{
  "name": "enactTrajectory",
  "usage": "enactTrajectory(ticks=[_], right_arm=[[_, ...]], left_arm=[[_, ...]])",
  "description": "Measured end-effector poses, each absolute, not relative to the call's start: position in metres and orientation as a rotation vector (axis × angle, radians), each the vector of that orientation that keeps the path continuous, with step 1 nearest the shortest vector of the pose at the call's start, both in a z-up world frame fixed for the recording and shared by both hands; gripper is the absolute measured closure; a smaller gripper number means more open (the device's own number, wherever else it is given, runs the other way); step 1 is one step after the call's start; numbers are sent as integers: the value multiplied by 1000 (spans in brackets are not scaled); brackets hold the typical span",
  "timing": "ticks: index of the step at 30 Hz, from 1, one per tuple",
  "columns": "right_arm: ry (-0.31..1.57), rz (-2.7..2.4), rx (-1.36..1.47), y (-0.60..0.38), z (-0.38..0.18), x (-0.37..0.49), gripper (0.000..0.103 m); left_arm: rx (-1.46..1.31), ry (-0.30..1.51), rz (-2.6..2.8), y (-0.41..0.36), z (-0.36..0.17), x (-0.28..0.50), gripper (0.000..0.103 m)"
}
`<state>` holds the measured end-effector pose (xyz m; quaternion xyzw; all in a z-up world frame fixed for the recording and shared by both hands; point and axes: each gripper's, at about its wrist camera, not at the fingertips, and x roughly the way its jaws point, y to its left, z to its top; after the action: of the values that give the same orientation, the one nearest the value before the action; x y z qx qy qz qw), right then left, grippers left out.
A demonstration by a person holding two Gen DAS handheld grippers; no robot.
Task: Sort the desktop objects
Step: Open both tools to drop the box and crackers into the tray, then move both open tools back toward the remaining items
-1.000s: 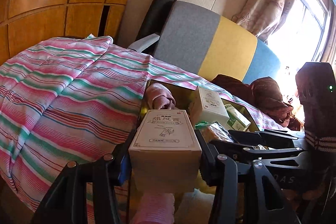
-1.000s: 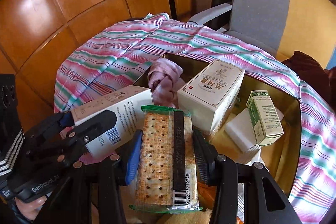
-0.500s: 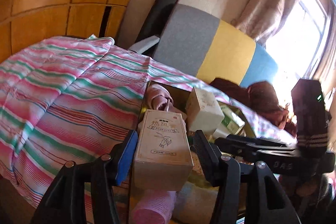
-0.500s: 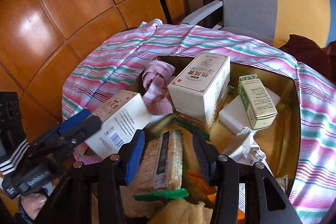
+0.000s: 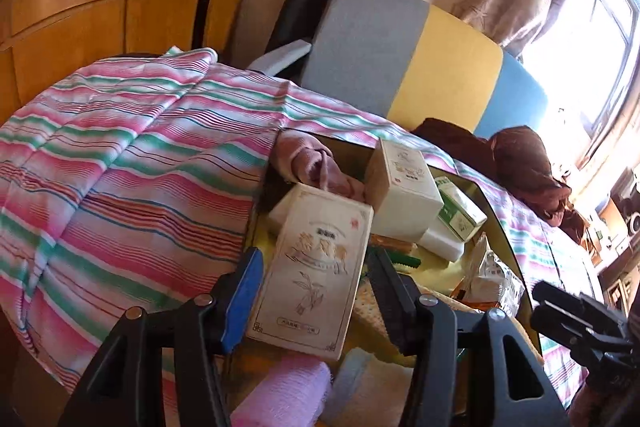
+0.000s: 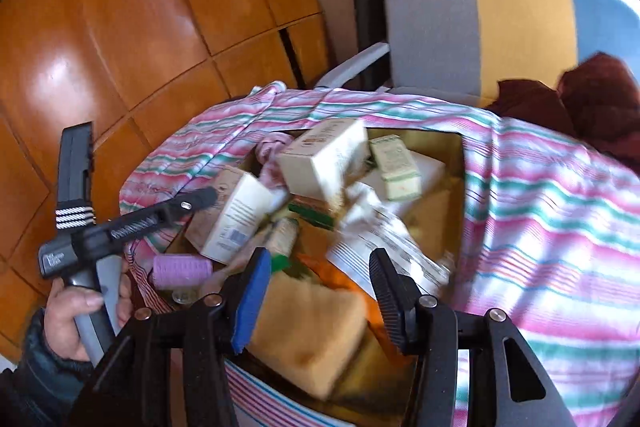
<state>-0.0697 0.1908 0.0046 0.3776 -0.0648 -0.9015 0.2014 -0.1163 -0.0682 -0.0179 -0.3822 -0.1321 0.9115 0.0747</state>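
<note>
A beige carton (image 5: 316, 267) with a leaf drawing lies tilted in the gold tray (image 5: 496, 227). My left gripper (image 5: 314, 259) stands open around it, and its fingers look clear of the carton's sides. From the right wrist the same carton (image 6: 236, 219) rests by the tray's left wall under the left gripper (image 6: 192, 203). My right gripper (image 6: 320, 259) is open and holds nothing. It hangs over a yellow sponge (image 6: 308, 327). The green-edged cracker pack (image 6: 284, 239) lies blurred in the tray ahead of it.
The tray also holds a large white box (image 6: 320, 163), a green-and-white box (image 6: 394, 167), a pink cloth (image 5: 308, 163), a pink roller (image 6: 182, 271) and a paper leaflet (image 6: 384, 247). A striped cloth (image 5: 120, 187) covers the table. A grey and yellow chair (image 5: 400, 59) stands behind.
Both grippers opened. The left let go of the beige carton, which now lies tilted in the tray. The right dropped the cracker pack and drew back and up.
</note>
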Motion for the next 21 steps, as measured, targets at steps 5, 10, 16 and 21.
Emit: enactTrajectory(ticks=[5, 10, 16, 21], right_arm=[[-293, -2605, 1057, 242, -6, -44, 50], [-379, -2761, 1028, 307, -11, -8, 50], [-558, -2994, 977, 401, -14, 49, 49], [-727, -3153, 972, 469, -26, 92, 42]], left_arm=[[-1078, -387, 2747, -63, -5, -101, 43], [-937, -309, 2624, -18, 19, -79, 43], [-930, -162, 2337, 82, 23, -68, 41], [-1001, -56, 2103, 178, 5, -57, 39]])
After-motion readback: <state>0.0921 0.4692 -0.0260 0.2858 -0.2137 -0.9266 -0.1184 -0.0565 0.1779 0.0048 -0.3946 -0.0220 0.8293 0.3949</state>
